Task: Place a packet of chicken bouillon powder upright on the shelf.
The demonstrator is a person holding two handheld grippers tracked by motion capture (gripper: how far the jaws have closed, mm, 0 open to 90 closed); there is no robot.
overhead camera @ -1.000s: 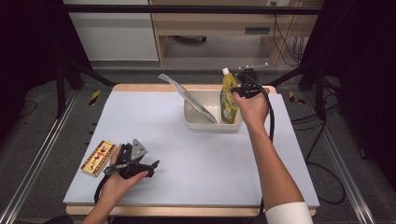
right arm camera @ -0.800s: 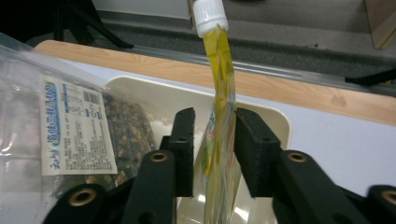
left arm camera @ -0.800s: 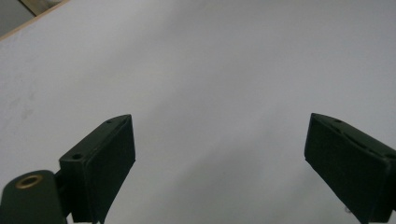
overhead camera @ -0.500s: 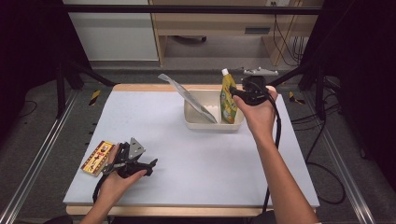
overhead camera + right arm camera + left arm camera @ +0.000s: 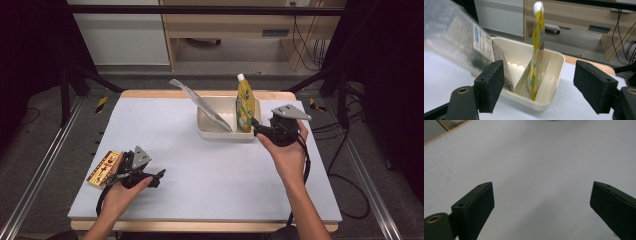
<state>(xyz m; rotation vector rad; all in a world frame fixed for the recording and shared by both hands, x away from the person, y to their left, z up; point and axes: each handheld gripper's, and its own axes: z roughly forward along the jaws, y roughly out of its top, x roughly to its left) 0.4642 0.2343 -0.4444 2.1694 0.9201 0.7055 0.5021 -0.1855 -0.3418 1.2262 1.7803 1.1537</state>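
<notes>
1. The landmark is the shallow cream plastic tray (image 5: 220,131) with 1 inner divider; it stands on the far part of the pale grey table top (image 5: 215,170).
2. A yellow stand-up drink pouch with a white cap (image 5: 244,104) stands upright in the right compartment of the tray, against the divider. In the right gripper view this pouch (image 5: 536,53) is seen edge-on, and nothing grips it.
3. A clear, silvery plastic bag (image 5: 200,102) leans in the left compartment of the tray, and its top reaches out over the tray's far left rim. In the right gripper view the bag (image 5: 456,42) looks blurred.
4. The right gripper (image 5: 256,126) is just beside the right side of the tray, near the pouch, and the person's right hand (image 5: 287,150) carries it.
5. Its jaws have just been opening and now stand wide apart. There is only air between the pads, with tray and pouch farther off.
6. The left gripper (image 5: 159,176) lies low over the table, well apart from the tray, toward the near left corner.
7. Its jaws are also wide open and hold nothing; under them is bare table.
8. A flat orange and brown snack packet (image 5: 102,168) lies just beside the left gripper, on the side away from the tray.
</notes>
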